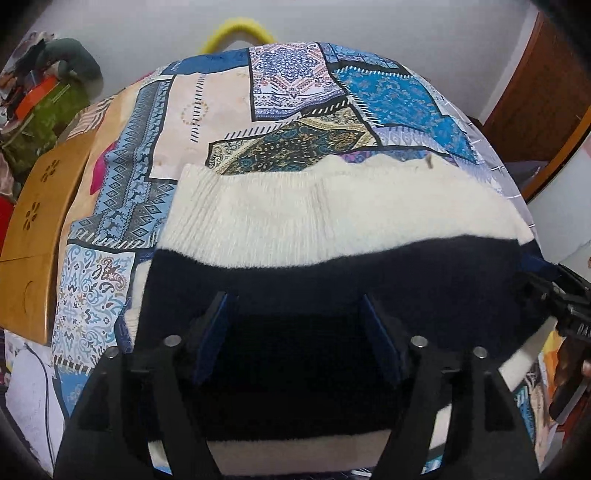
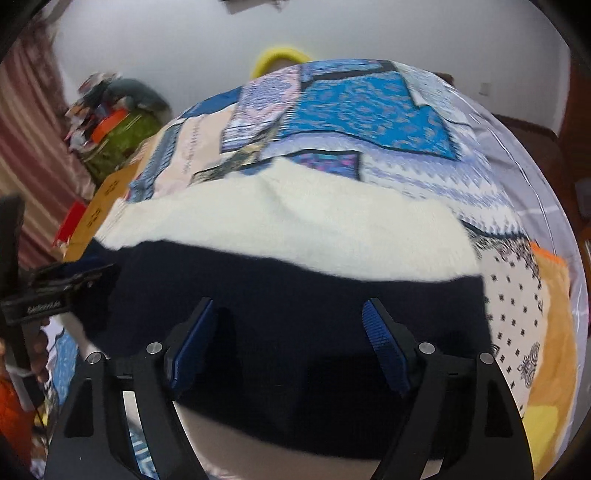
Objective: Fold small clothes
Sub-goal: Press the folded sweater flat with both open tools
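A small knit garment lies flat on the patterned bedspread point(image 1: 229, 110). Its far part is cream point(image 1: 314, 218) and its near band is dark navy point(image 1: 332, 273). It also shows in the right wrist view, cream point(image 2: 295, 221) above navy point(image 2: 295, 295). My left gripper point(image 1: 295, 306) is open, its blue-padded fingers point(image 1: 214, 325) hovering over the navy band's left part. My right gripper point(image 2: 288, 314) is open over the navy band's right part, with nothing between its fingers point(image 2: 384, 343). The right gripper's body shows at the left wrist view's right edge point(image 1: 569, 306); the left gripper's body shows at the right wrist view's left edge point(image 2: 44, 291).
A wooden folding table point(image 1: 40, 206) lies at the bed's left side. Clutter and a green bag point(image 1: 55, 107) stand beyond it. A yellow ring point(image 1: 236, 33) sits behind the bed. An orange-yellow cloth point(image 2: 554, 332) lies to the garment's right. A wooden door point(image 1: 543, 85) is at far right.
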The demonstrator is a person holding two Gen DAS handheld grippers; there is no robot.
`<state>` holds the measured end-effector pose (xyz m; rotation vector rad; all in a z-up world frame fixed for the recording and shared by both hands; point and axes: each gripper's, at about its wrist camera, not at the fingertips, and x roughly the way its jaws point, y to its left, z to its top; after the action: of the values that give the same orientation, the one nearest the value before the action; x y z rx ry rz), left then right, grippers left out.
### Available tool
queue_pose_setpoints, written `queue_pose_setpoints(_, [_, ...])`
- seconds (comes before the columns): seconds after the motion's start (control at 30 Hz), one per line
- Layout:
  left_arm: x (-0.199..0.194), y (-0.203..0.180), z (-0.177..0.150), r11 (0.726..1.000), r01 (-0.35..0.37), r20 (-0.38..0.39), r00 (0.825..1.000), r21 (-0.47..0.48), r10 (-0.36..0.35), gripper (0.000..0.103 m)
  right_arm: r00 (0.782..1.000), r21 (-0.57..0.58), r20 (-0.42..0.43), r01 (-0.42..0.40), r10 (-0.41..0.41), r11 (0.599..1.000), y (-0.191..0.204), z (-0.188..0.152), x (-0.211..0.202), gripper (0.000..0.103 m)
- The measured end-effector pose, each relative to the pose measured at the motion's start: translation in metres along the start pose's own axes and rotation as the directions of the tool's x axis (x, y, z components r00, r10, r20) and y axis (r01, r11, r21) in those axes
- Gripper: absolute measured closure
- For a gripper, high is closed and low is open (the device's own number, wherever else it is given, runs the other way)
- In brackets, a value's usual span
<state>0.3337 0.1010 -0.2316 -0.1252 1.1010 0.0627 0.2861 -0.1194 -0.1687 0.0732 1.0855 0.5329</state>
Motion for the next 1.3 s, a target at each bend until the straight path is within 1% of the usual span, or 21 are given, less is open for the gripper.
queue_pose_setpoints(0.23, [-0.001,0.02,-0.006,0.999,-0.034,0.011,0.999,-0.027,0.034,0.027,0.999,0.02,-0.01,0.048,-0.048,0.999,-0.026,-0.007,-0.012,0.025])
queue_pose_setpoints(0.4, [-0.006,0.037,-0.012,0.997,-0.045,0.007,0.999,-0.058,0.046,0.027,0.998,0.035,-0.02,0.063,-0.063,0.997,-0.039,-0.014,-0.021,0.025])
queue_pose_setpoints(0.53, [-0.014,0.041,-0.018,0.997,-0.058,0.009,0.998,-0.046,0.059,0.027,0.997,0.046,-0.031,0.074,-0.073,0.996,-0.045,-0.02,-0.028,0.025])
queue_pose_setpoints(0.6, [-0.018,0.041,-0.02,0.996,-0.085,0.015,0.996,-0.036,0.085,0.027,0.996,0.047,-0.031,0.082,-0.081,0.996,-0.046,-0.021,-0.03,0.025])
queue_pose_setpoints(0.67, [-0.023,0.044,-0.024,0.991,-0.129,0.019,0.991,-0.027,0.13,0.027,0.995,0.045,-0.03,0.096,-0.094,0.994,-0.045,-0.021,-0.035,0.025])
queue_pose_setpoints(0.8, [-0.029,0.06,-0.032,0.989,-0.127,0.011,0.992,-0.07,0.128,0.027,0.994,0.033,-0.015,0.11,-0.109,0.993,-0.04,-0.02,-0.045,0.025])
queue_pose_setpoints(1.0, [-0.046,0.088,-0.042,0.98,-0.131,0.021,0.991,-0.149,0.135,0.027,0.993,0.008,0.037,0.111,-0.111,0.994,-0.026,-0.016,-0.066,0.025])
queue_pose_setpoints(1.2, [-0.074,0.097,-0.053,0.971,-0.131,0.107,0.982,-0.198,0.154,0.027,0.992,-0.036,0.09,0.095,-0.092,0.995,-0.001,-0.011,-0.079,0.025])
queue_pose_setpoints(1.3, [-0.082,0.096,-0.06,0.973,-0.108,0.131,0.982,-0.204,0.136,0.027,0.992,-0.066,0.106,0.082,-0.074,0.995,0.015,-0.01,-0.082,0.025])
